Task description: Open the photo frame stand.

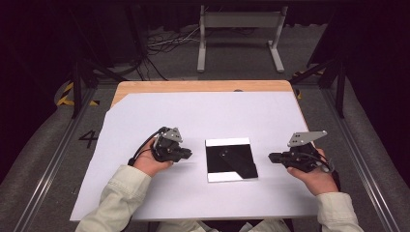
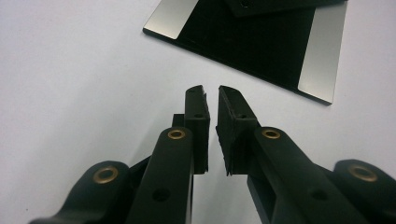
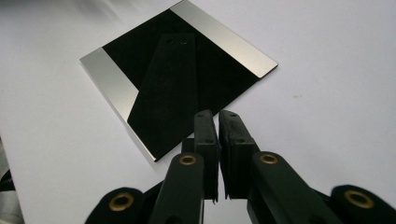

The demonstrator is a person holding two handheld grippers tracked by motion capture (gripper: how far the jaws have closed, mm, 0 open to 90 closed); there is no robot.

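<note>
One black picture frame (image 1: 231, 159) lies face down near the white sheet's (image 1: 203, 116) front edge, between left gripper (image 1: 186, 153) and right gripper (image 1: 271, 157); both nearly pressed together, pinching nothing.

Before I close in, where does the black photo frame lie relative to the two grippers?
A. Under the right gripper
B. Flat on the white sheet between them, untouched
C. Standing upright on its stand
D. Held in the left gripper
B: the photo frame lies flat, back side up, on the white sheet, between the left gripper and right gripper, apart from both.
</note>
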